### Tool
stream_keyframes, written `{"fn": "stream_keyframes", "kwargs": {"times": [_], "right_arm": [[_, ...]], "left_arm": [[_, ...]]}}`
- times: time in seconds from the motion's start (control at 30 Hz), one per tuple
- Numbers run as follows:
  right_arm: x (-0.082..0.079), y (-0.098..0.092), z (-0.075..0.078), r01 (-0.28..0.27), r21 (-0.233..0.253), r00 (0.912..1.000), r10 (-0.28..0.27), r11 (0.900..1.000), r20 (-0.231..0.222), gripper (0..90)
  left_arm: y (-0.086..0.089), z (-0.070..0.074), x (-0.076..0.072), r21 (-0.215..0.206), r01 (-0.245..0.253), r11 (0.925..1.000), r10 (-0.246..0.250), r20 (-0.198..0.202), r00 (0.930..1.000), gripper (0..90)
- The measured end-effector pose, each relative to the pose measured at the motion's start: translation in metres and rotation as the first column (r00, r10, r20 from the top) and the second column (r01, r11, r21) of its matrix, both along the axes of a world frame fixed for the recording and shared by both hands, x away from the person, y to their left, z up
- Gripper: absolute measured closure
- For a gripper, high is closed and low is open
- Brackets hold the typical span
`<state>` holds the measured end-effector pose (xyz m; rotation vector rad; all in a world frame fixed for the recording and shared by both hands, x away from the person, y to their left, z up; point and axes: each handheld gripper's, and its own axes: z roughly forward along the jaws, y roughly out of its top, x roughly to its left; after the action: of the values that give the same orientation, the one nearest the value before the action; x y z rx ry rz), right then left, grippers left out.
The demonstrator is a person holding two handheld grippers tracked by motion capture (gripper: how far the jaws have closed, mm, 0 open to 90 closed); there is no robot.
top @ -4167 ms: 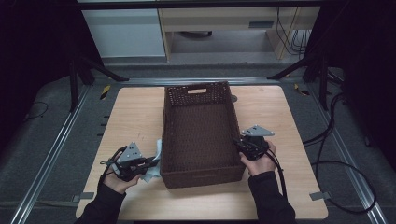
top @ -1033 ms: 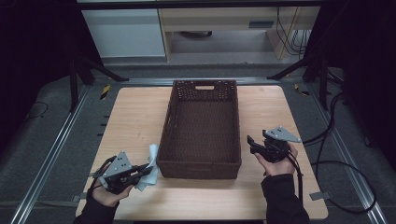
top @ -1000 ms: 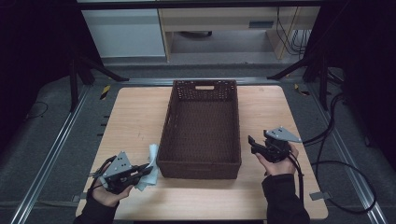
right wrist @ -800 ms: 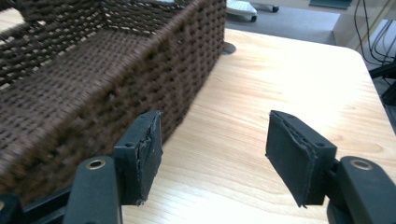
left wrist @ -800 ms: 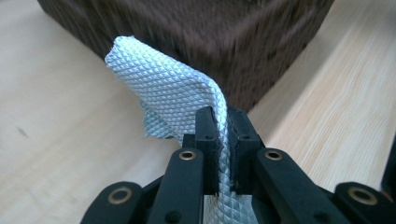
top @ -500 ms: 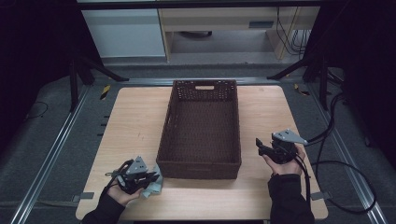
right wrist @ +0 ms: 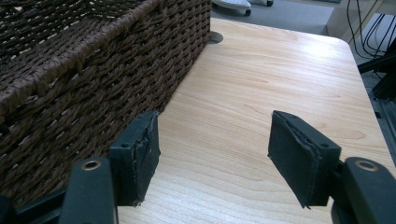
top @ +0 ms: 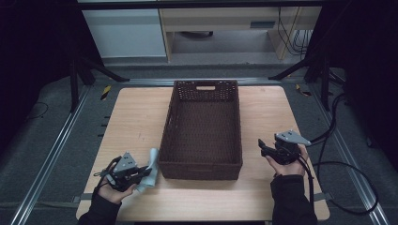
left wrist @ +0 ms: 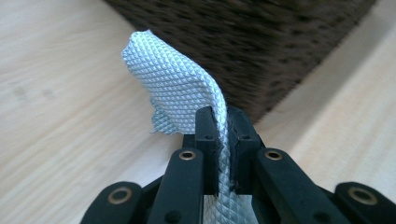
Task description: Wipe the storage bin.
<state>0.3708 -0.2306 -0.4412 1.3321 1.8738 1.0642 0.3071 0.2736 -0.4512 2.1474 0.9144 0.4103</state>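
A dark brown woven basket (top: 202,161) stands in the middle of the wooden table (top: 136,117); I see nothing inside it. My left gripper (top: 141,175) is at the table's front left, just left of the basket's near corner, shut on a pale grey-white textured cloth (top: 151,165). In the left gripper view the cloth (left wrist: 175,88) rises between the closed jaws and curls over toward the basket wall (left wrist: 243,51). My right gripper (top: 263,147) hovers right of the basket, open, nothing between its pads (right wrist: 141,154); the basket's side (right wrist: 93,93) lies close on its left.
Bare tabletop (right wrist: 261,84) stretches to the right of the basket and along the front edge. Black cables (top: 338,154) trail off the table's right side. Dark stand legs (top: 94,70) and a white cabinet (top: 126,33) lie beyond the far edge.
My left gripper with the cloth has moved right, closer to the basket's near left corner. My right gripper has backed away from the basket's right side and stands farther right.
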Motion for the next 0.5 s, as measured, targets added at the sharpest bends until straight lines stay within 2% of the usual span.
{"fn": "stream_keyframes", "kwargs": {"times": [0.03, 0.07, 0.1, 0.13, 0.17, 0.2, 0.23, 0.27, 0.3, 0.37, 0.4, 0.47, 0.5], "right_arm": [[0.000, -0.001, 0.000, 0.002, 0.000, 1.0000, -0.002, 1.000, 0.000, 33.8], [0.000, -0.001, 0.000, 0.004, 0.001, 1.0000, -0.004, 1.000, 0.003, 33.8], [0.000, -0.002, 0.001, 0.005, 0.000, 1.0000, -0.005, 1.000, 0.006, 33.8], [0.000, -0.003, 0.001, 0.007, 0.001, 1.0000, -0.007, 1.000, 0.007, 33.7], [0.000, -0.003, 0.001, 0.007, 0.001, 1.0000, -0.007, 1.000, 0.007, 33.7], [0.000, -0.004, 0.002, 0.010, 0.002, 0.9999, -0.010, 1.000, 0.010, 33.6], [0.000, -0.004, 0.002, 0.010, 0.002, 0.9999, -0.010, 1.000, 0.010, 33.6], [0.000, -0.004, 0.002, 0.010, 0.002, 0.9999, -0.010, 1.000, 0.012, 33.6], [0.000, -0.004, 0.002, 0.010, 0.002, 0.9999, -0.010, 1.000, 0.012, 33.6], [0.000, -0.004, 0.003, 0.008, 0.006, 0.9999, -0.008, 1.000, 0.014, 33.5], [0.000, -0.005, 0.003, 0.008, 0.005, 0.9999, -0.008, 1.000, 0.015, 33.5], [0.000, -0.005, 0.003, 0.007, 0.004, 0.9999, -0.007, 1.000, 0.014, 33.5], [0.000, -0.005, 0.003, 0.007, 0.004, 0.9999, -0.007, 1.000, 0.014, 33.5]], "left_arm": [[0.000, 0.000, 0.000, 0.000, 0.000, 1.0000, 0.000, 0.000, 1.0000, 83.9], [0.009, 0.002, 0.002, -0.004, -0.046, 0.9989, 0.046, 0.008, 0.9989, 83.9], [0.009, 0.002, 0.002, -0.004, -0.046, 0.9989, 0.046, 0.008, 0.9989, 83.9], [0.016, 0.002, 0.004, 0.004, -0.086, 0.9963, 0.086, 0.013, 0.9962, 83.9], [0.016, 0.002, 0.004, 0.004, -0.086, 0.9963, 0.086, 0.013, 0.9962, 83.9], [0.027, 0.002, 0.007, 0.013, -0.143, 0.9896, 0.143, 0.018, 0.9896, 83.8], [0.027, 0.002, 0.007, 0.013, -0.143, 0.9896, 0.143, 0.018, 0.9896, 83.8], [0.035, 0.001, 0.009, 0.010, -0.188, 0.9820, 0.188, 0.016, 0.9820, 83.7], [0.035, 0.001, 0.009, 0.010, -0.188, 0.9820, 0.188, 0.016, 0.9820, 83.8], [0.043, 0.000, 0.011, 0.028, -0.238, 0.9709, 0.237, 0.021, 0.9712, 83.6], [0.051, -0.001, 0.014, 0.020, -0.274, 0.9616, 0.274, 0.012, 0.9618, 83.6], [0.058, -0.001, 0.016, 0.023, -0.310, 0.9503, 0.310, 0.013, 0.9506, 83.6], [0.058, -0.001, 0.016, 0.023, -0.310, 0.9503, 0.310, 0.013, 0.9506, 83.6]]}}
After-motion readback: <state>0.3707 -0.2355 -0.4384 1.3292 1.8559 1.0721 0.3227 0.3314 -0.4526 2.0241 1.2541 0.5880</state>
